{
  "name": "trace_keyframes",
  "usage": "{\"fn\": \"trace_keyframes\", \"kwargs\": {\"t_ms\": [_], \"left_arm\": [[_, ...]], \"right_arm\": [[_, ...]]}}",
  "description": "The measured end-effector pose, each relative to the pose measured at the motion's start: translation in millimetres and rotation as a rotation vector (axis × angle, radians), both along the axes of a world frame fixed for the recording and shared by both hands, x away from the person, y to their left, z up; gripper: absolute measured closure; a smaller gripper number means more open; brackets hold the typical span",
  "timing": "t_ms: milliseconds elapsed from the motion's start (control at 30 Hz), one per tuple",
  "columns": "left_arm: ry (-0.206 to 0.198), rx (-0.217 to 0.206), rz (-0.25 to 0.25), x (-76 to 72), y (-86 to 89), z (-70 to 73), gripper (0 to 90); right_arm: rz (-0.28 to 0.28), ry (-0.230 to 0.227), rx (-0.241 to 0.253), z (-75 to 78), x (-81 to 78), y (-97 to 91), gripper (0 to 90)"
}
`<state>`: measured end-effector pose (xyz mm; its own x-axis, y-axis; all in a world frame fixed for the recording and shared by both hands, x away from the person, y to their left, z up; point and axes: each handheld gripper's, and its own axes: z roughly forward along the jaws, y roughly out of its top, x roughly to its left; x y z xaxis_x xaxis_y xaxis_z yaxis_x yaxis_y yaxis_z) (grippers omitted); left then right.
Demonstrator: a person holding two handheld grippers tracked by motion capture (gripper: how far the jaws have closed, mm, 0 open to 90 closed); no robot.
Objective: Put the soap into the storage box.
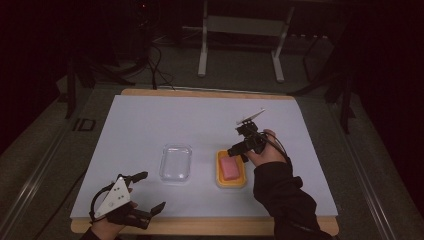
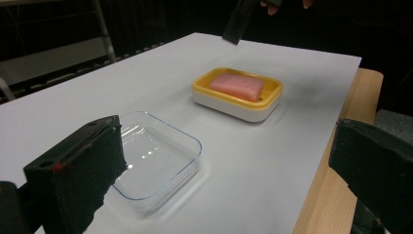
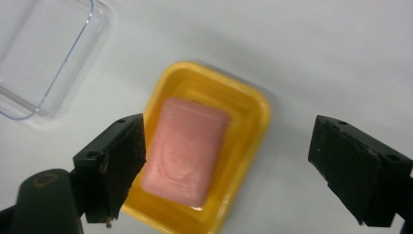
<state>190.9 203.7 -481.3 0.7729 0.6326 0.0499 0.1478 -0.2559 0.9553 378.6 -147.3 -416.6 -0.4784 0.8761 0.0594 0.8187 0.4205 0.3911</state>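
A pink soap bar (image 1: pixel 229 169) (image 2: pixel 237 87) (image 3: pixel 185 148) lies in a yellow soap dish (image 1: pixel 218 176) (image 2: pixel 200 83) (image 3: pixel 253 109) on the white sheet. Just left of it rests a clear plastic lid (image 1: pixel 176 162) (image 2: pixel 146 161) (image 3: pixel 36 53). My right gripper (image 1: pixel 239 151) (image 3: pixel 226 165) hovers above the dish, open, its jaws wide apart on either side of the soap without touching it. My left gripper (image 1: pixel 150 192) (image 2: pixel 219 170) stands open near the table's front left edge, pointing toward the lid, with nothing between its jaws.
A white sheet (image 1: pixel 150 125) covers most of the wooden table (image 1: pixel 200 226). A metal frame stand (image 1: pixel 240 30) sits on the floor beyond the far edge. Dark surroundings hide the rest.
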Motion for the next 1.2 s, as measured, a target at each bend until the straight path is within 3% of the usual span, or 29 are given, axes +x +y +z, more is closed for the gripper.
{"fn": "trace_keyframes", "kwargs": {"t_ms": [233,333,500,633,767,967,1200], "left_arm": [[0.001,0.006,0.009,-1.7,1.5,-1.1,0.2],[0.002,0.008,0.011,-1.9,1.9,-1.4,0.2],[0.005,0.005,0.013,-2.0,3.1,-1.9,0.2],[0.007,0.006,0.013,-2.0,2.6,-2.3,0.2],[0.009,0.007,0.015,-1.7,2.0,-2.6,0.2],[0.010,0.011,0.016,-0.9,2.0,-2.9,0.2],[0.012,0.009,0.018,-0.5,2.4,-3.1,0.2]], "right_arm": [[0.085,-0.086,0.041,4.0,-8.9,-24.5,13.5],[0.107,-0.093,0.073,0.7,-13.6,-33.8,13.9],[0.154,-0.181,0.096,-5.0,-26.2,-49.6,14.6],[0.162,-0.211,0.115,-10.0,-34.6,-61.2,13.7],[0.172,-0.228,0.085,-24.3,-46.2,-78.5,13.4],[0.145,-0.245,0.100,-38.2,-57.8,-99.2,13.4],[0.117,-0.326,0.143,-46.3,-70.3,-118.1,13.5]]}}
